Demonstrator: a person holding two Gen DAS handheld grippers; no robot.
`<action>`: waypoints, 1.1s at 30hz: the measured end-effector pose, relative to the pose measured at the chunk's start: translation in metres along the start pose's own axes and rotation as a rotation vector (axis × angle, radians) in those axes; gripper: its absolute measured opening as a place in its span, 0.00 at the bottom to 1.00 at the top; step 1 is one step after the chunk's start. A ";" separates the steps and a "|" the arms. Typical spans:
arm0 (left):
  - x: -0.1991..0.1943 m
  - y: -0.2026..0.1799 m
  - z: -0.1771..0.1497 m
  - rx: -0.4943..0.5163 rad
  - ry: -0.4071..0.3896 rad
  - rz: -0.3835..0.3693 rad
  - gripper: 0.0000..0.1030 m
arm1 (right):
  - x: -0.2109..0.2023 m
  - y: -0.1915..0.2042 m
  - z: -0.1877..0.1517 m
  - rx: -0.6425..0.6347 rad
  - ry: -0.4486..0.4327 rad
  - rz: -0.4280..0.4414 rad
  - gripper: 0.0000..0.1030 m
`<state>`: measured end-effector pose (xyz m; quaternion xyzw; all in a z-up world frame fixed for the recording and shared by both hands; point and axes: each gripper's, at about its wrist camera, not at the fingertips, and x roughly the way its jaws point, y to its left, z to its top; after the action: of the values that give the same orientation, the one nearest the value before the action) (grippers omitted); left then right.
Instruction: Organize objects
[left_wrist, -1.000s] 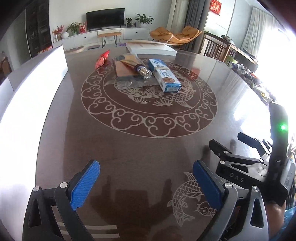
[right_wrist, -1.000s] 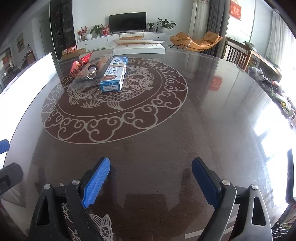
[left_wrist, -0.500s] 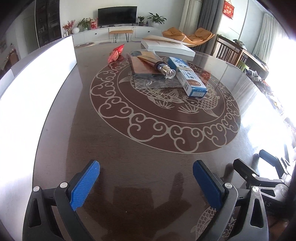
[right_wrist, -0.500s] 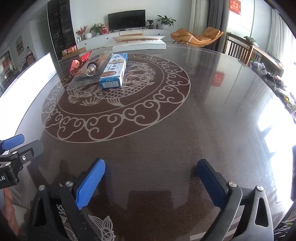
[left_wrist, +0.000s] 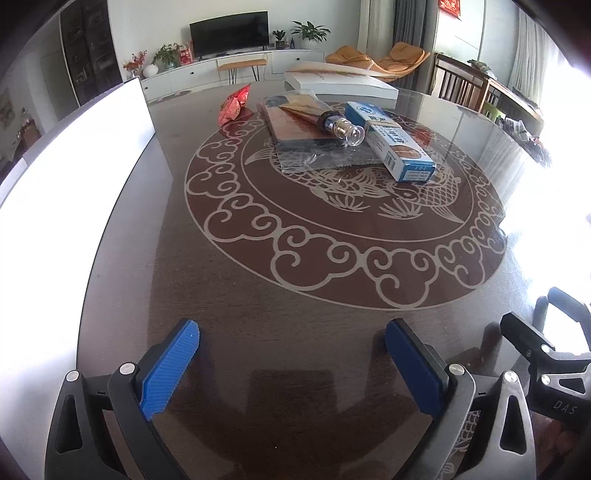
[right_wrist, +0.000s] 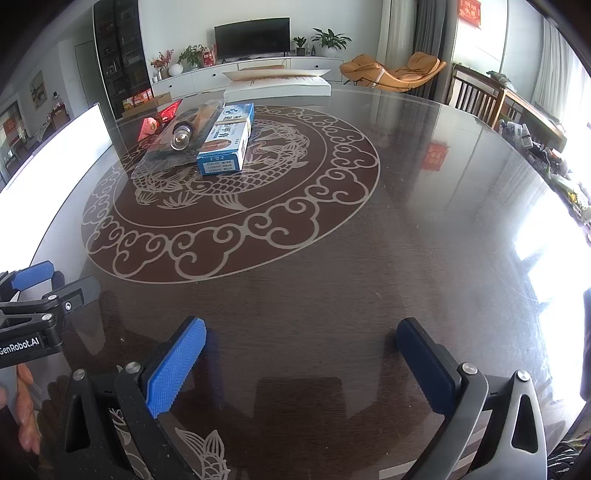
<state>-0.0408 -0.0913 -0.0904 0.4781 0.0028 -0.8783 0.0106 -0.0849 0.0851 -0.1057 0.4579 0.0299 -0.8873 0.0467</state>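
Hovering over the bare near table (left_wrist: 258, 302), left gripper (left_wrist: 291, 363) and right gripper (right_wrist: 301, 360) were spread wide and empty, likely readying for the far box (right_wrist: 227, 138).

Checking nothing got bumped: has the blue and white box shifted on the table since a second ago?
No. The blue and white box still lies over the fish pattern, beside the bulb, exactly as before.
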 end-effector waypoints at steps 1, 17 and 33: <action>0.000 0.000 0.001 0.002 -0.002 -0.001 1.00 | 0.000 0.000 0.000 0.000 0.000 0.000 1.00; 0.003 0.005 0.005 0.035 -0.032 -0.019 1.00 | 0.000 0.000 0.000 0.001 0.001 0.003 1.00; 0.003 0.005 0.005 0.032 -0.034 -0.020 1.00 | 0.008 0.001 0.011 -0.036 0.028 0.025 1.00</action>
<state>-0.0462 -0.0964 -0.0902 0.4630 -0.0068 -0.8863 -0.0058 -0.0981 0.0828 -0.1059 0.4696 0.0408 -0.8795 0.0655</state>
